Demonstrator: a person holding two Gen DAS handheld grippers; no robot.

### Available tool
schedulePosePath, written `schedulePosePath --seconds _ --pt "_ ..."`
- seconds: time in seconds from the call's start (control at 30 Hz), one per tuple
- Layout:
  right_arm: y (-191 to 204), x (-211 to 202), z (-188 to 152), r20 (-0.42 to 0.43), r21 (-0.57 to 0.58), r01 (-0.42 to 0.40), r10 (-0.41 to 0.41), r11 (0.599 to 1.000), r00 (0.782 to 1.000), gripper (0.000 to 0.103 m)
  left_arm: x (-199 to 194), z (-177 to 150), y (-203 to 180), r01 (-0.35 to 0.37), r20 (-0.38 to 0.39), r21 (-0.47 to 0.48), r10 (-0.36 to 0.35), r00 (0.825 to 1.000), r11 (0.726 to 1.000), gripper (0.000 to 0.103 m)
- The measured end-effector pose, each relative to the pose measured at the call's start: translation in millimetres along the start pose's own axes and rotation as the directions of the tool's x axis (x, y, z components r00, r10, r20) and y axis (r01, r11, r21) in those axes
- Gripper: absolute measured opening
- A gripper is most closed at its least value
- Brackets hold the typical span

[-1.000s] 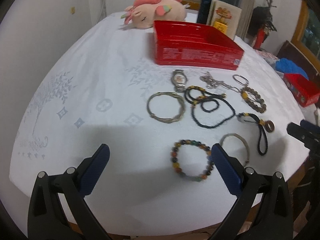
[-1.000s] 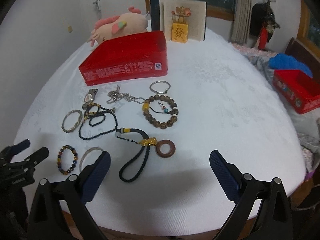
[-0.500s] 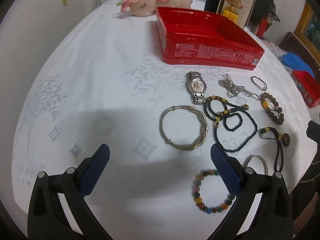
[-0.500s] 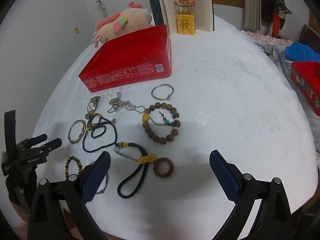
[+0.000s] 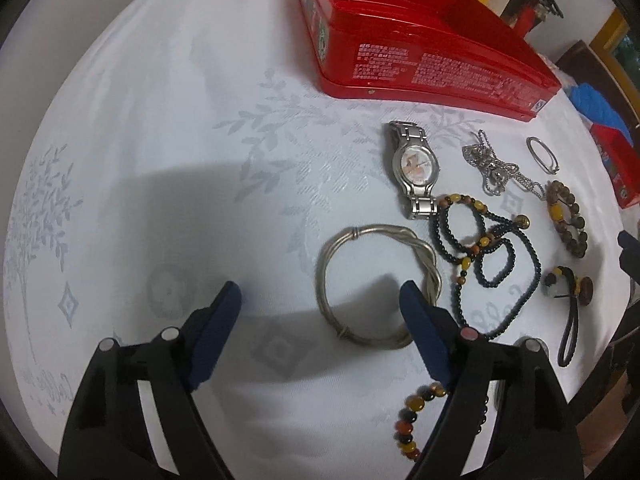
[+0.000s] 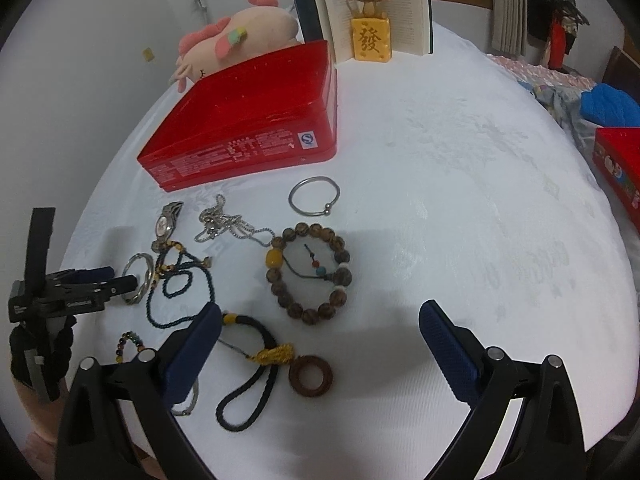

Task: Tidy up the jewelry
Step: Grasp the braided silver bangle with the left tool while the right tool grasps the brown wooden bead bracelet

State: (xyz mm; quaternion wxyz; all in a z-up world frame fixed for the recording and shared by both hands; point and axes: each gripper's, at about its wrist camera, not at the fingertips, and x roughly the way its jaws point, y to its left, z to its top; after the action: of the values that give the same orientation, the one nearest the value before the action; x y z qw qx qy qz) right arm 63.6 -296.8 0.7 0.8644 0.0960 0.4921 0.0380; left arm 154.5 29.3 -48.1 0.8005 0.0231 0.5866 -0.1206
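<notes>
low in the frame, the left gripper [image 5: 320,300] was closing its fingers, the twisted silver bangle [image 5: 376,288] partly between them, unpressed. the right gripper [image 6: 320,320] stood open over the counter [image 6: 460,208]. beyond, upper centre, sat the red box [image 5: 420,52].

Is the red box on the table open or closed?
Open. The red box shows bare inner walls, no lid on top.
</notes>
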Motion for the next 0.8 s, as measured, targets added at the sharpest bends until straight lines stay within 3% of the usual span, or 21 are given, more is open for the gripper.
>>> schedulePosePath --seconds 0.1,0.3,0.4,0.47,0.6,0.73,0.8 --pt "-3 7 6 -0.012 0.001 0.013 -0.013 1.0 1.0 0.099 3 5 -3 0.0 -0.003 0.002 0.0 1.0 1.0 0.079" --pt "-16 28 23 -0.055 0.024 0.023 -0.022 0.999 0.998 0.089 4 9 -23 -0.013 -0.002 0.055 0.013 1.0 0.998 0.063" --pt "-18 35 28 -0.079 0.025 0.006 -0.004 1.0 0.997 0.084 6 9 -30 -0.027 0.007 0.065 0.026 1.0 0.998 0.054" --pt "-18 40 30 -0.099 0.02 -0.016 0.018 1.0 0.995 0.083 6 8 -34 -0.036 0.017 0.068 0.035 0.999 0.997 0.04" --pt "-11 46 32 -0.141 -0.007 -0.077 0.075 0.997 0.987 0.078 5 9 -40 -0.057 0.032 0.08 0.054 0.998 0.995 0.03" --pt "-3 52 30 -0.177 -0.041 -0.075 0.067 0.996 0.982 0.067 4 12 -49 -0.059 0.044 0.068 0.056 0.997 0.996 0.01" --pt "-3 56 29 -0.191 -0.055 -0.064 0.053 0.996 0.98 0.064 1 14 -46 -0.055 0.044 0.067 0.052 0.998 0.996 0.006"
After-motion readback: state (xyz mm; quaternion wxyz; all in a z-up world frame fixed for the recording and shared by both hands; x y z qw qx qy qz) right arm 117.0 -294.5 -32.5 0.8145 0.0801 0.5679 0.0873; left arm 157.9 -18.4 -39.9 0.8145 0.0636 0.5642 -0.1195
